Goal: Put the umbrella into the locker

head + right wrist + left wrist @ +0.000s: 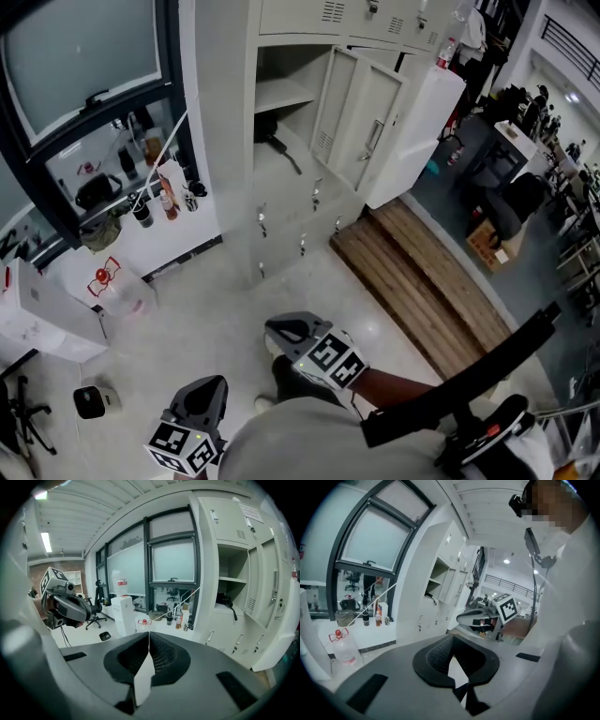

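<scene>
The umbrella (275,141) lies far off inside the open locker (281,94). Near the person, the left tool (452,639) and right tool (149,634) are both closed, holding nothing.

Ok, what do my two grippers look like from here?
They match: the left gripper and right gripper each have a smooth grey shell, black ribbed fingers and a cube with black-and-white square markers.
</scene>
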Demonstrator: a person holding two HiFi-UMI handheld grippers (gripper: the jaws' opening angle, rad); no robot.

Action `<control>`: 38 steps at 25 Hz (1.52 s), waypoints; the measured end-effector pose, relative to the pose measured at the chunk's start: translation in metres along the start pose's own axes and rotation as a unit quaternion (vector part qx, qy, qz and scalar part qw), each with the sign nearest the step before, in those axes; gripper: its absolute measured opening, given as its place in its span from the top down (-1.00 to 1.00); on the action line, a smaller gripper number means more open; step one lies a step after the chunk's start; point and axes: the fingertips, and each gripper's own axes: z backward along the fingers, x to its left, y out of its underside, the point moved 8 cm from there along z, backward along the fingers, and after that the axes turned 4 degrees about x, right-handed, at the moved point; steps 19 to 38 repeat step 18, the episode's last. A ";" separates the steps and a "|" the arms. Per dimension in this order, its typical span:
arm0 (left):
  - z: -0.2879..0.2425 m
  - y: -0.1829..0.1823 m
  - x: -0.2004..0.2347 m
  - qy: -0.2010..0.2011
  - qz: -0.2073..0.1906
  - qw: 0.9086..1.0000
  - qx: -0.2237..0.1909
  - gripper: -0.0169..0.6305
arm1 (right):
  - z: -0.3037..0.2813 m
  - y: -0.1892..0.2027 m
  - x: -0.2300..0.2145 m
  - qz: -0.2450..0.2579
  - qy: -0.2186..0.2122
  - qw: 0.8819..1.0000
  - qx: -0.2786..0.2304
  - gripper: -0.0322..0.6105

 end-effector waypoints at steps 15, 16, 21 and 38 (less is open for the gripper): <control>-0.018 -0.007 0.013 0.001 0.008 1.000 0.005 0.91 | -0.013 -0.002 -0.021 -0.003 -0.002 1.000 0.007 0.85; -0.020 -0.008 0.015 0.000 0.009 1.000 0.005 0.91 | -0.015 -0.003 -0.024 -0.003 -0.002 1.000 0.006 0.85; -0.024 -0.011 0.020 -0.001 0.009 1.000 0.005 0.91 | -0.019 -0.003 -0.030 -0.003 -0.002 1.000 0.006 0.85; -0.024 -0.011 0.020 -0.001 0.009 1.000 0.005 0.91 | -0.019 -0.003 -0.030 -0.003 -0.002 1.000 0.006 0.85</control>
